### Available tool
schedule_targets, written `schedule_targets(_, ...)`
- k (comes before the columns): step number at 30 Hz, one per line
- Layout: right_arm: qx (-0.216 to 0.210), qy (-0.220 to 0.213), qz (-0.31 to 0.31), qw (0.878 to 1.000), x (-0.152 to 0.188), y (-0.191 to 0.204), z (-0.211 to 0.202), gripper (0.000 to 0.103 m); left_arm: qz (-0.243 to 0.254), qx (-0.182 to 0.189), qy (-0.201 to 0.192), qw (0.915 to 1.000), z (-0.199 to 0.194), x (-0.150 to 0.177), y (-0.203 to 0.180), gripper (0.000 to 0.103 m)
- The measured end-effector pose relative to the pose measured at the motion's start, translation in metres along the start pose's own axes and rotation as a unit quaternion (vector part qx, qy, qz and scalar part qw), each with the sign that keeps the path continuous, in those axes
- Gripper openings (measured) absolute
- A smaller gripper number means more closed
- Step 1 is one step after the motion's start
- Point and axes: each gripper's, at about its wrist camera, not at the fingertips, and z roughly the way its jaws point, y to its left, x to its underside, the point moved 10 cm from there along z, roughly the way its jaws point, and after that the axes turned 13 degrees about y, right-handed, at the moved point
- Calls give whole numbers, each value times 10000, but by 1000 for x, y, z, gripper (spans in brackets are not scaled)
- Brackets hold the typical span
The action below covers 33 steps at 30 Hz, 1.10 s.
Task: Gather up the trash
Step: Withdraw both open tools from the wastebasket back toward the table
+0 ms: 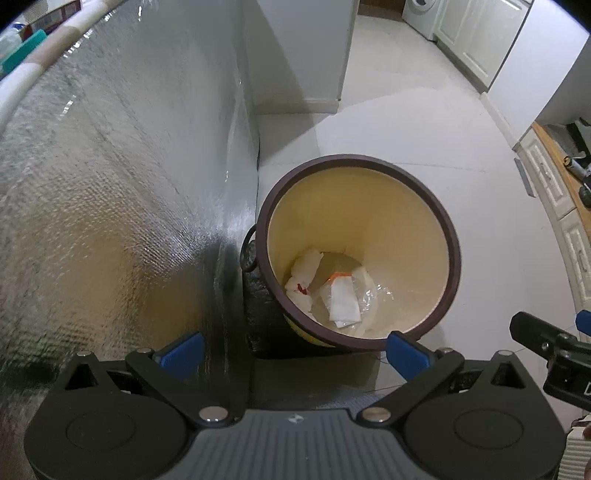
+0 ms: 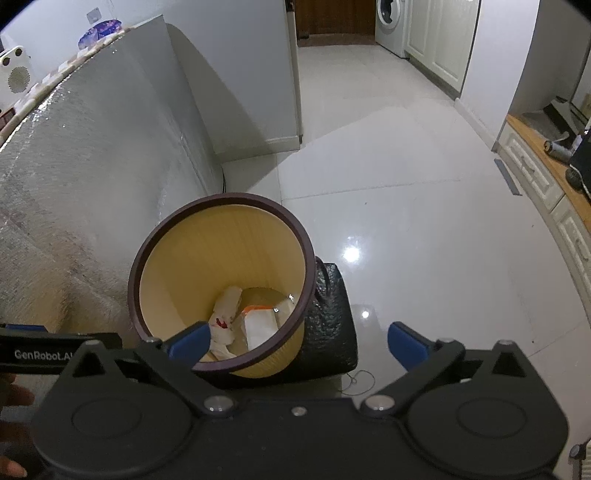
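1. Looking down through the left wrist camera, we see our left gripper (image 1: 293,349) with its blue-tipped jaws spread as wide as they go and nothing between them.
2. Just beyond the right blue fingertip (image 1: 406,350) stands the bin (image 1: 402,206), a cream bucket with a dark brown rim, on the pale tiled floor (image 1: 424,110).
3. At the bottom of the bin lies the trash: crumpled white tissue (image 1: 304,273) with a red mark, and a white packet (image 1: 343,301) in clear plastic with an orange strip.
4. A silvery foil-covered wall (image 1: 110,184) rises on the left, close beside the bin, and a black mat (image 1: 264,314) lies under the bin's near side.
5. Part of our right gripper (image 1: 554,354) pokes in at the right edge.
6. From the right wrist camera, our right gripper (image 2: 299,341) also has its jaws fully apart and holds nothing.
7. Its left fingertip (image 2: 190,341) sits in front of the bin's (image 2: 221,240) near rim in this view; whether it touches, we cannot tell.
8. The same tissue (image 2: 227,306) and packet (image 2: 260,323) rest inside the bin.
9. A black padded bag (image 2: 330,314) sits just beside the bin on its right, touching it.
10. A washing machine (image 2: 389,26) stands far off at the top.
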Motion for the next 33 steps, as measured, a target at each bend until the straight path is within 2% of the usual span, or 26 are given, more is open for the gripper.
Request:
schedule_targets(8, 119, -226, 17, 9997, 11, -7, -28, 103, 159, 2, -299, 9994, -33, 19, -3, 103)
schedule_targets(16, 155, -593, 18, 9981, 26, -13, -69, 103, 440, 270, -804, 9954, -84, 37, -13, 103)
schedule_targets(25, 58, -1201, 88, 9927, 36, -13, -131, 103, 707, 637, -1600, 9825, -160, 56, -14, 103)
schedule_targets(29, 1, -1544, 43, 9880, 37, -7, -158, 103, 721, 755, -1880, 9766, -188, 64, 0, 103)
schedule_targets(33, -88, -1917, -25, 9814, 36, 5, -184, 103, 662, 707, -2213, 9704, -212, 67, 20, 103)
